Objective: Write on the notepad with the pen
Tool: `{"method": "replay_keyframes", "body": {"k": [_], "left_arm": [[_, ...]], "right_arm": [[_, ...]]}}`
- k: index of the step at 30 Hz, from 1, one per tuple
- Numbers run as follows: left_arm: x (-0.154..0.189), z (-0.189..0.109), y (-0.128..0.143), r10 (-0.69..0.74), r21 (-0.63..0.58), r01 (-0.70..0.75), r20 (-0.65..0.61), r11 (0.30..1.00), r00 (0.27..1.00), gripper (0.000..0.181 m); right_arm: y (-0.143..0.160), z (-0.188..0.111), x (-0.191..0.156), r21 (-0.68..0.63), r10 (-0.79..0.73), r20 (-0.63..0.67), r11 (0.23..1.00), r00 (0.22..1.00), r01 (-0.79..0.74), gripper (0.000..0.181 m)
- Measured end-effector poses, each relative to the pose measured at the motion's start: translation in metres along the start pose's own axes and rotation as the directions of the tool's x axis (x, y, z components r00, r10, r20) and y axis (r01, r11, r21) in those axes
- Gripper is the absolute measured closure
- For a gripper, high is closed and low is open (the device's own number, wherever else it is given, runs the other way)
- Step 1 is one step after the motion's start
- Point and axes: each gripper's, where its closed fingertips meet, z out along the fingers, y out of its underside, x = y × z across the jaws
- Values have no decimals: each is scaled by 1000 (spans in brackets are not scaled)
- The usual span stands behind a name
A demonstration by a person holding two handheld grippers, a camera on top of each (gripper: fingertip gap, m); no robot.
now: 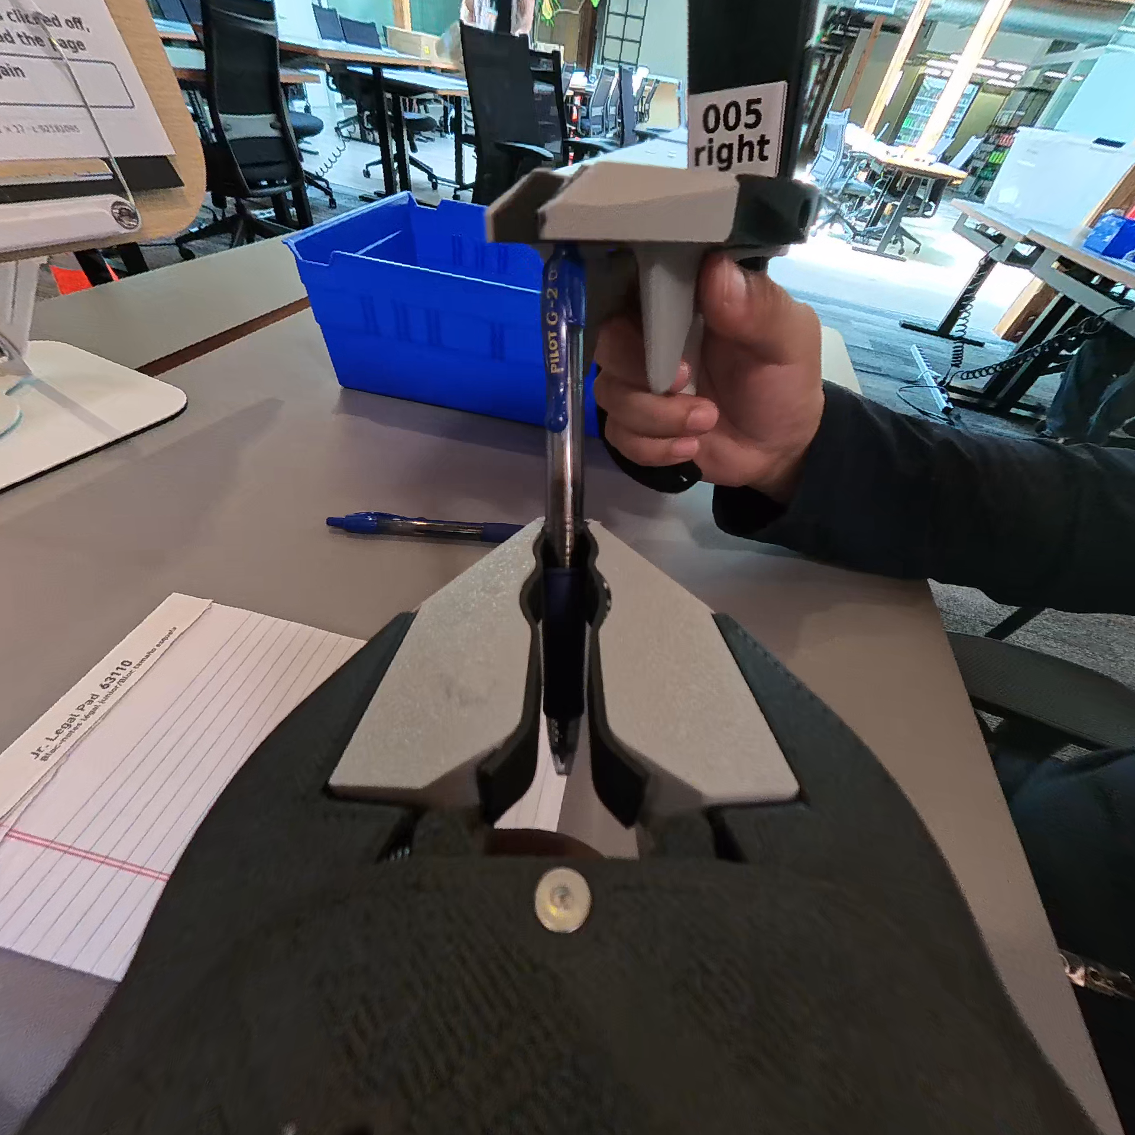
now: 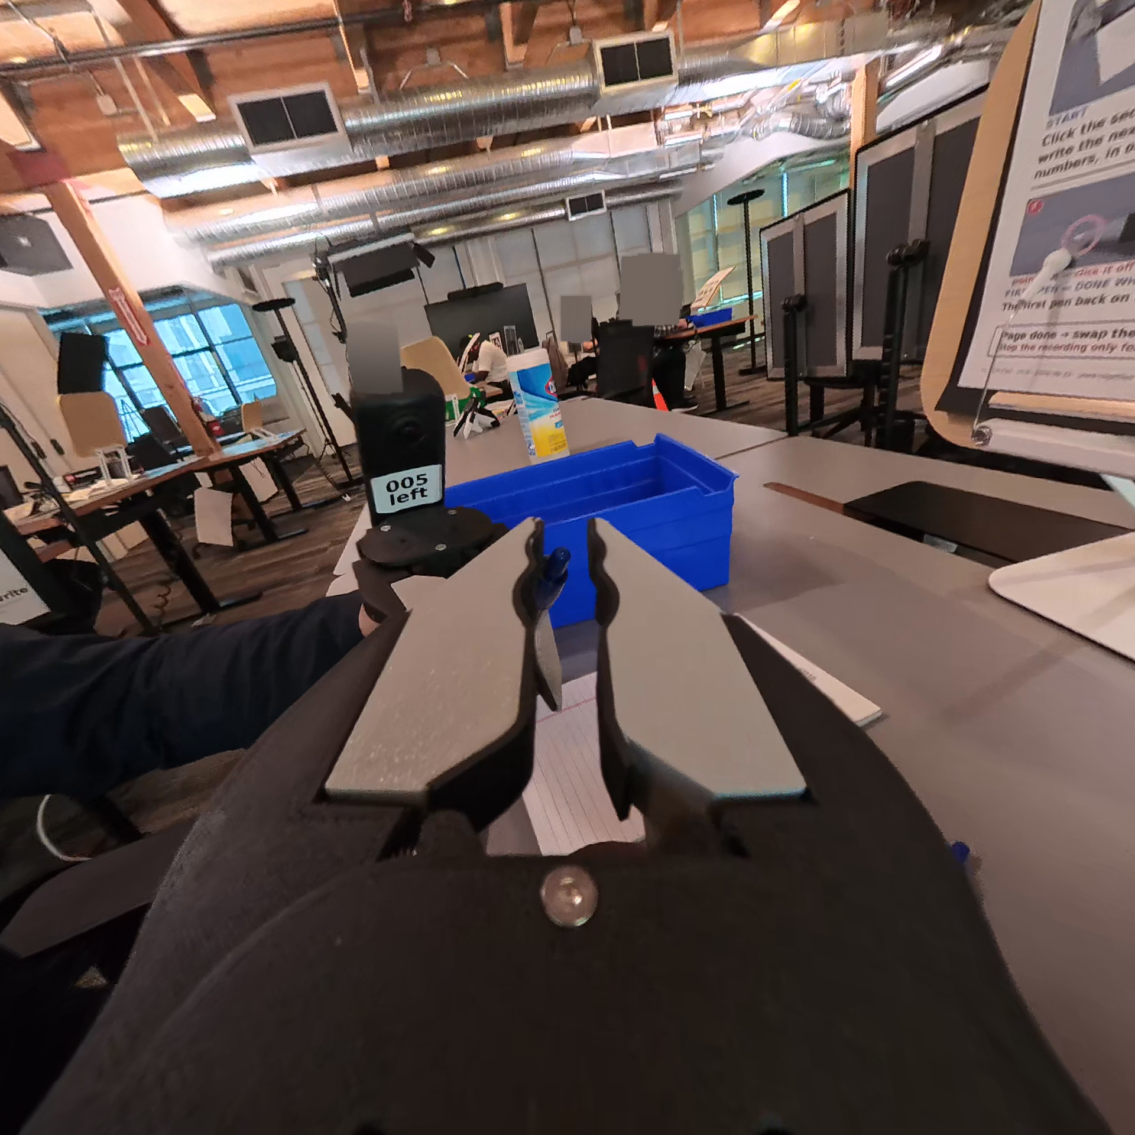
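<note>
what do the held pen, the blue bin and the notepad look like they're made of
Held pen: clear glossy plastic barrel, ink tube visible inside; the dark blue grip looks rubbery. Blue bin: moulded hard plastic, shiny, ribbed walls. Notepad: matte white ruled paper.

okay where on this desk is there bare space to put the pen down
Bare grey table lies between the notepad, the blue bin and the white stand base. It is crowded in the middle: the left gripper holds a pen, the right gripper is at its top, and a spare pen lies behind.
</note>
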Motion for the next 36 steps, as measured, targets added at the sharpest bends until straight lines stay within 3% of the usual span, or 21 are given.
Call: {"method": "replay_keyframes", "body": {"k": [2, 20, 36], "left_arm": [[1, 0, -1, -1, 6, 1, -4, 1000, 1000, 176], [6, 4, -1, -13, 11, 13, -17, 1000, 1000, 177], [3, 5, 6, -35, -16, 35, -16, 999, 999, 178]], "right_arm": [[-3, -2, -1, 17, 2, 9, 1000, 1000, -2, 181], [-5, 0, -5, 78, 153, 110, 984, 982, -162, 181], [7, 6, -2, 22, 142, 65, 989, 988, -144, 181]]}}
